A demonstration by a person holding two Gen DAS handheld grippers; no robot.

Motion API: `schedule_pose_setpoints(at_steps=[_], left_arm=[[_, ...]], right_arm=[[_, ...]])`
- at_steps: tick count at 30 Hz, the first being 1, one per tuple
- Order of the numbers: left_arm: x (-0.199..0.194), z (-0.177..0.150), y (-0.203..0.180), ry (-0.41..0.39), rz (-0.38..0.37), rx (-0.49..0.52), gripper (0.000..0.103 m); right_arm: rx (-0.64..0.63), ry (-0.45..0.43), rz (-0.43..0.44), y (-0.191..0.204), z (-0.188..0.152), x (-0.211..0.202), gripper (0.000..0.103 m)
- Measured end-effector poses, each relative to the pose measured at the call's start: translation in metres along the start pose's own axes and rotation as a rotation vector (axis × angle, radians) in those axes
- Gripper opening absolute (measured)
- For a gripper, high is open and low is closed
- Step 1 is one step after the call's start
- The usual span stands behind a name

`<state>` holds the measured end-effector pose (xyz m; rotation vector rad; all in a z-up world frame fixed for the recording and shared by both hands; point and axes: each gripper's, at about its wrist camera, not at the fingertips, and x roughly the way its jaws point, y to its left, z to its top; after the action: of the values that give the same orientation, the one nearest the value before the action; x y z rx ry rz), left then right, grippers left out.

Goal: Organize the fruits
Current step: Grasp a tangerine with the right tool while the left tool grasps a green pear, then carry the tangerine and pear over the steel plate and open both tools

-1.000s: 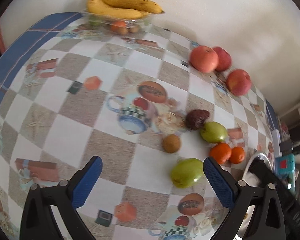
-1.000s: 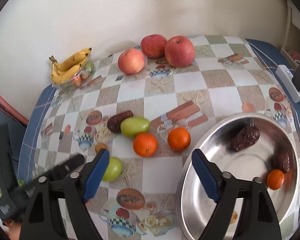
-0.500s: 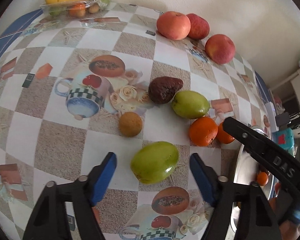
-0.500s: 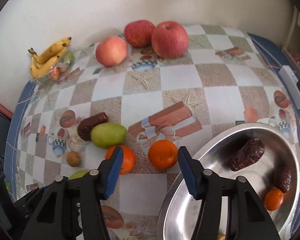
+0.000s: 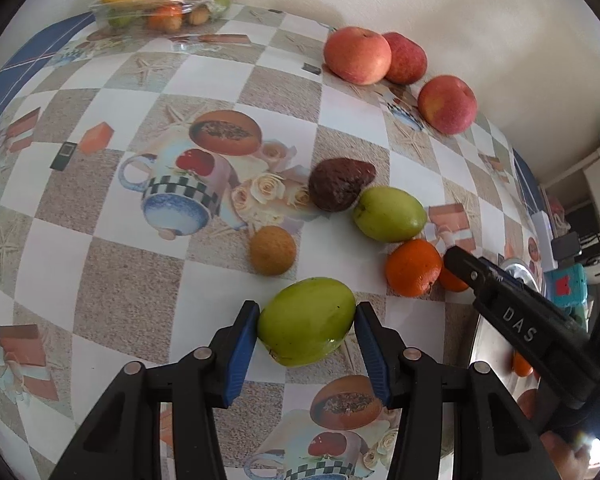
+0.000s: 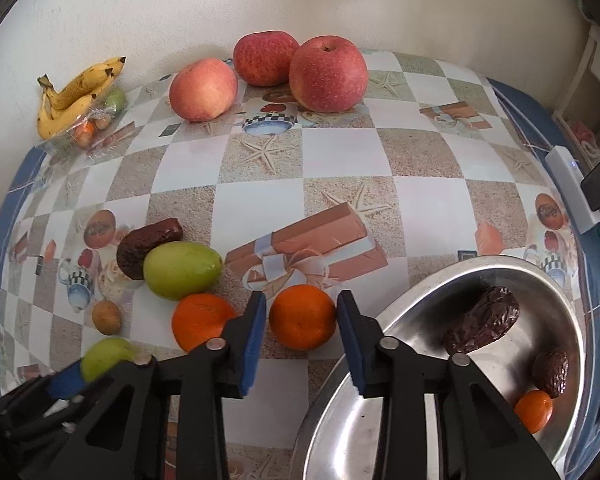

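My left gripper [image 5: 306, 336] has come down from its wide-open hover over the tablecloth – its blue pads now sit against both sides of the near green oval fruit [image 5: 306, 320], which lay ahead of it a second ago. My right gripper [image 6: 302, 330] has moved off the steel bowl's edge and narrowed – its fingers now bracket the right-hand small orange [image 6: 302, 316], with slim gaps on each side.

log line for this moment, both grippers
left gripper: shut on green fruit | right gripper: open around orange | steel bowl: not yet loaded
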<state>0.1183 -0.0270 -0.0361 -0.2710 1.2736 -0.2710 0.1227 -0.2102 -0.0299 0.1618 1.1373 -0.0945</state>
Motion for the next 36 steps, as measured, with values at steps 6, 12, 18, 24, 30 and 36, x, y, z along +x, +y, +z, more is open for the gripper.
schedule_pose_setpoints(at_steps=[6,12,18,24,30,36], left_arm=[[-0.007,0.003,0.011,-0.013,-0.015,-0.043,0.052],[-0.017,0.006,0.016,-0.031,-0.043,-0.075,0.052],[-0.032,0.006,0.017,-0.056,-0.068,-0.082,0.052],[-0.039,0.004,0.010,-0.076,-0.069,-0.070,0.052],[-0.044,0.001,-0.002,-0.095,-0.064,-0.048,0.052],[-0.046,-0.007,-0.023,-0.098,-0.072,0.007,0.052]], right_arm=[[0.011,-0.004,0.016,0.000,-0.002,-0.003,0.036],[0.033,-0.051,0.070,-0.001,-0.004,-0.033,0.036],[0.038,-0.089,0.094,-0.001,-0.016,-0.067,0.036],[0.057,-0.096,0.114,-0.008,-0.042,-0.088,0.036],[0.114,-0.093,0.128,-0.028,-0.064,-0.101,0.036],[0.171,-0.093,0.101,-0.057,-0.069,-0.102,0.036]])
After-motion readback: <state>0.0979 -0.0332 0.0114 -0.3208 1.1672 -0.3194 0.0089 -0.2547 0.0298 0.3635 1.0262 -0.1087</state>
